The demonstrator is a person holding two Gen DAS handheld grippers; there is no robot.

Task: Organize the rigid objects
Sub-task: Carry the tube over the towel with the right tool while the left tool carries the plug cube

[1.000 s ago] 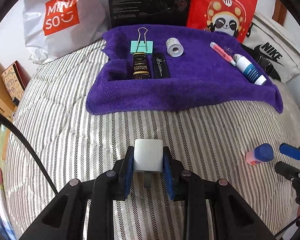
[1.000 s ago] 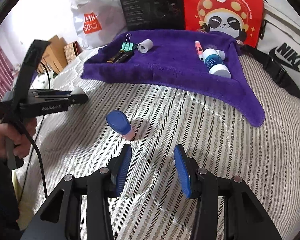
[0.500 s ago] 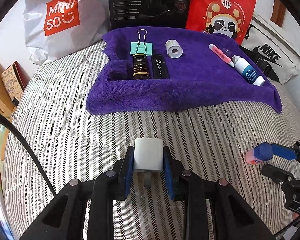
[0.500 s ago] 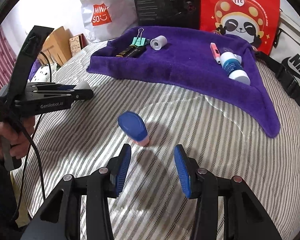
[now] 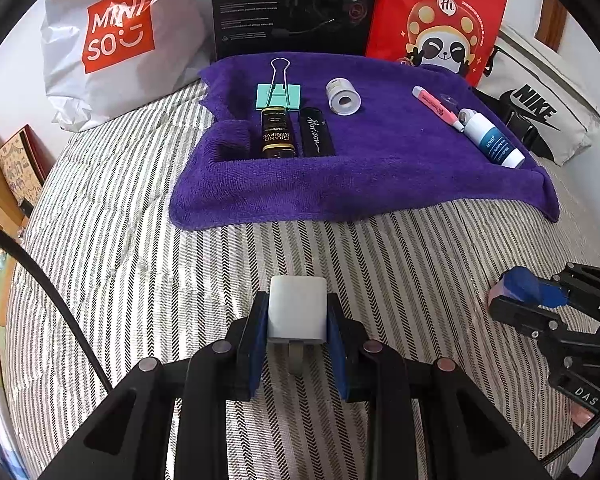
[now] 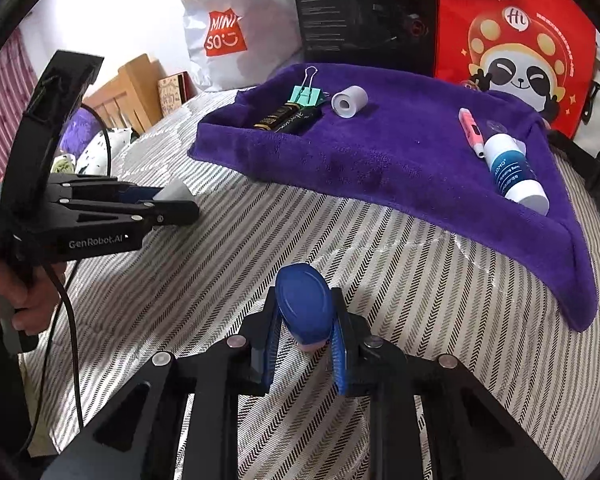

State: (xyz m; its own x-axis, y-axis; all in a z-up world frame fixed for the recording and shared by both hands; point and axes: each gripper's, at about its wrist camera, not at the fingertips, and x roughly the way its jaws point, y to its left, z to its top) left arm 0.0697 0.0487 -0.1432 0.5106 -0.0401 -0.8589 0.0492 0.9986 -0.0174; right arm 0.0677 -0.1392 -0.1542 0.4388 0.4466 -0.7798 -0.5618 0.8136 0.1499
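Observation:
A small white plug block (image 5: 297, 308) is clamped in my left gripper (image 5: 298, 314), which is shut on it just above the striped bedcover (image 5: 140, 260). My right gripper (image 6: 304, 320) has its jaws closing on a blue-capped pink bottle (image 6: 303, 304), and both pads touch the cap. From the left wrist view that bottle (image 5: 516, 286) shows at the right edge, between the right gripper's fingers (image 5: 516, 312). Further back, a purple towel (image 5: 380, 176) carries a teal binder clip (image 5: 278, 96), a black-and-gold bottle (image 5: 277, 136), a black tube (image 5: 315, 132), a white roll (image 5: 343, 96), a pink pen (image 5: 436, 106) and a white-and-blue bottle (image 5: 492, 142).
Behind the towel stand a white Miniso bag (image 5: 116, 40), a black box (image 5: 292, 4), a red panda bag (image 5: 440, 20) and a white Nike bag (image 5: 540, 112). A person's hand (image 6: 24, 300) grips the left tool's handle. Wooden furniture lies past the bed's left edge.
My right gripper has moved forward over the blue-capped bottle and its jaws have closed in from wide apart onto the cap. The left gripper and its white block have not moved.

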